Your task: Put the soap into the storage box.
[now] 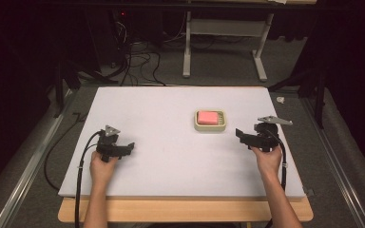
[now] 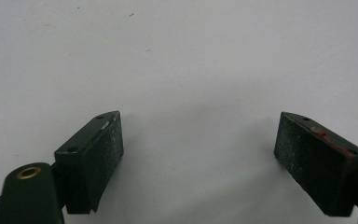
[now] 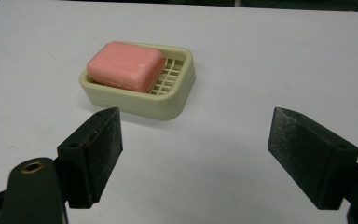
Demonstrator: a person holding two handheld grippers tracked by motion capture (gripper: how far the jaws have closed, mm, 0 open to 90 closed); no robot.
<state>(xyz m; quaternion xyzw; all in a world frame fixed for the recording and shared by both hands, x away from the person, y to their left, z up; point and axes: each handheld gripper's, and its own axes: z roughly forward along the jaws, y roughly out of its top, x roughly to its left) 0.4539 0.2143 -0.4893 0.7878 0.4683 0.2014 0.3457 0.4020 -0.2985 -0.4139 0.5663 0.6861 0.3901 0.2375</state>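
White foam covers the tabletop [image 1: 171, 156] where we work, with dark floor, cables and a table frame behind it. On it we see a pink soap bar [image 3: 126, 65] lying in a cream soap dish [image 3: 179, 95], pushed to one end so that the dish's slatted grid shows bare at the other. Dish and soap sit just ahead of our right gripper [image 3: 193, 154] and a little to the left of the gap between its fingers [image 3: 98, 144], near but not touching. Those fingers stand wide apart and hold nothing. We judge the soap firm and fairly light but slick, its rounded edges likely to squirt out of a hard pinch; taking it across its short sides, low and square, looks safest. The dish seems rigid plastic and light, so it may slide on the foam; its rim offers a hold. Our left gripper [image 2: 198, 154] is well apart from the dish, fingers likewise spread wide over bare foam, empty.
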